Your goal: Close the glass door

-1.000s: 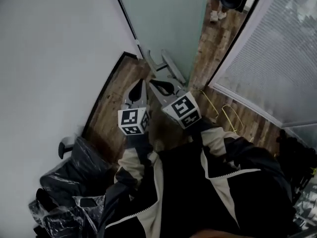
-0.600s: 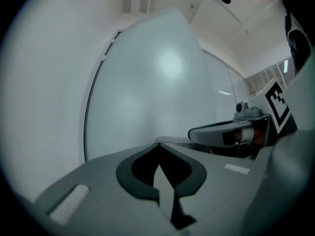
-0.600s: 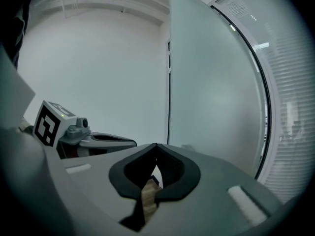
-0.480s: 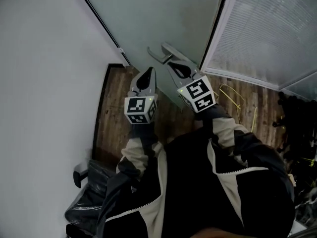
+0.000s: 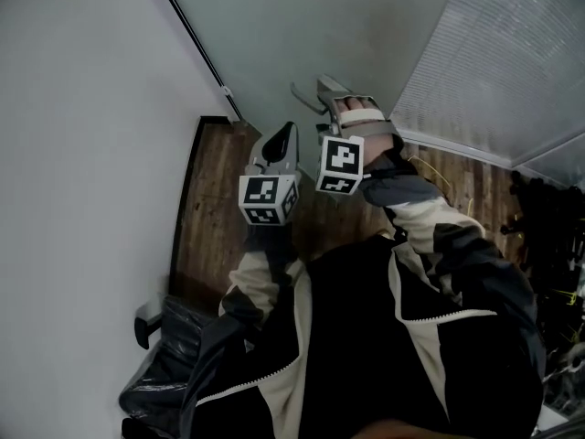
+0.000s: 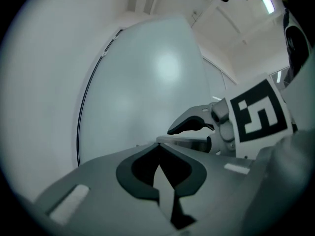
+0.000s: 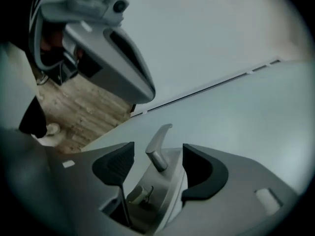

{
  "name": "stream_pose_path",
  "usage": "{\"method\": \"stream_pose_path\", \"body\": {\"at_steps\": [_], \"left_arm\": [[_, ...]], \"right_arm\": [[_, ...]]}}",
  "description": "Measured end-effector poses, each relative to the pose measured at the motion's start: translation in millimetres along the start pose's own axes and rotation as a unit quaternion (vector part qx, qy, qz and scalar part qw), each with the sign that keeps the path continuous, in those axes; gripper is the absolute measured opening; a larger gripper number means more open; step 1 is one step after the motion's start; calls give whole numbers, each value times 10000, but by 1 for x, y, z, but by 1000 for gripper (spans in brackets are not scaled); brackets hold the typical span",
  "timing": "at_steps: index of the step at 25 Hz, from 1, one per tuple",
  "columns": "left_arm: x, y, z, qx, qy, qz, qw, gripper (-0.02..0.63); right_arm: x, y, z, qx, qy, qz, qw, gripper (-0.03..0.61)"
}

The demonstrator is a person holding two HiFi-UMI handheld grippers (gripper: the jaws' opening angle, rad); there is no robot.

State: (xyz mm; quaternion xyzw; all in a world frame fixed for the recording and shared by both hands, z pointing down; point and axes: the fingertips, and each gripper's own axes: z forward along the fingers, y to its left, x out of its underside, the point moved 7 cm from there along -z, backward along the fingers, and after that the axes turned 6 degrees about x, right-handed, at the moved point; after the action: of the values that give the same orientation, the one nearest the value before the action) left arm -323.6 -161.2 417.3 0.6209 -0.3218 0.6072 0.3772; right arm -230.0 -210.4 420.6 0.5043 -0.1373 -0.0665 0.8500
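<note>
My right gripper's (image 7: 157,152) jaws have just opened with the door handle (image 7: 158,142) loose between them, my left gripper (image 6: 157,154) is clenched empty, and the glass door (image 5: 302,26) looks closed against its frame.

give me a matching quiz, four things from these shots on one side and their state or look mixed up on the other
1 left gripper
2 right gripper
3 handle
4 floor

a wood planks
b sits between two jaws
c jaws together, empty
d jaws apart

Pairs: 1-c, 2-d, 3-b, 4-a. The right gripper's jaws have just been opening, with the handle between them, not clamped.
</note>
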Motion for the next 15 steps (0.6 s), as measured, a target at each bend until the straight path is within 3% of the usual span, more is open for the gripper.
{"method": "stream_pose_path", "body": {"at_steps": [2, 7, 8, 9, 10, 15], "left_arm": [[0, 0, 0, 3, 4, -49, 10000, 9], [2, 2, 1, 15, 2, -46, 10000, 9], [3, 3, 0, 10, 6, -44, 10000, 9], [3, 3, -1, 5, 4, -41, 10000, 9], [3, 4, -1, 2, 4, -46, 10000, 9], [1, 7, 0, 0, -36, -102, 9999, 9]], "right_arm": [[2, 5, 13, -28, 153, -377, 9992, 298], [6, 9, 29, -9, 299, -547, 9981, 290], [6, 10, 32, 9, 328, -607, 9976, 270], [6, 11, 34, 13, 358, -649, 9972, 185], [7, 12, 35, -2, 379, -652, 9971, 143], [9, 11, 37, -17, 371, -556, 9978, 135]]}}
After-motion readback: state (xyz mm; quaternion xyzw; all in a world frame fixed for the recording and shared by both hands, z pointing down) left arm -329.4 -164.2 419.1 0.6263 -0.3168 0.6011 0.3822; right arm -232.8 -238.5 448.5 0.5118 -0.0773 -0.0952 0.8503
